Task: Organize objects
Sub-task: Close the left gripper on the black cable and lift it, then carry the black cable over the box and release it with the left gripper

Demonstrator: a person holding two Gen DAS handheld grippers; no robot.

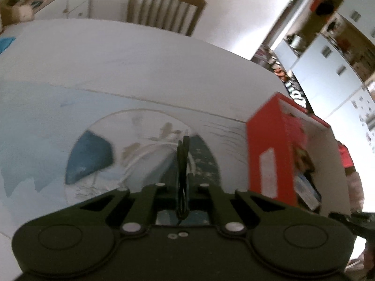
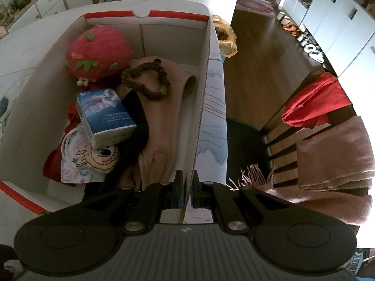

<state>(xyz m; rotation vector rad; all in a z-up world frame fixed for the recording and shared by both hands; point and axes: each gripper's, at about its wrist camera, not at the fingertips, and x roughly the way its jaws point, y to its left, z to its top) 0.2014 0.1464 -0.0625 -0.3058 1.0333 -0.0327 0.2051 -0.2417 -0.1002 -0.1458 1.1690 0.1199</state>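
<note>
In the left wrist view my left gripper (image 1: 185,178) is shut on a thin black band (image 1: 184,149). The band sticks up past the fingertips and hangs above the printed table mat (image 1: 46,126). The red and white cardboard box (image 1: 269,152) stands to its right. In the right wrist view my right gripper (image 2: 187,175) is shut on the box's right wall (image 2: 206,89). Inside the box lie a strawberry plush (image 2: 98,49), a brown scrunchie (image 2: 145,82), a blue tissue pack (image 2: 105,114), a pink cloth (image 2: 161,126) and a cartoon plush (image 2: 93,159).
A white cord (image 1: 140,159) lies on the mat under the left gripper. A wooden chair (image 1: 164,7) stands at the table's far side. Right of the table, a chair (image 2: 293,121) carries a red cloth and a pink scarf. A yellow bag (image 2: 226,37) sits beyond the box.
</note>
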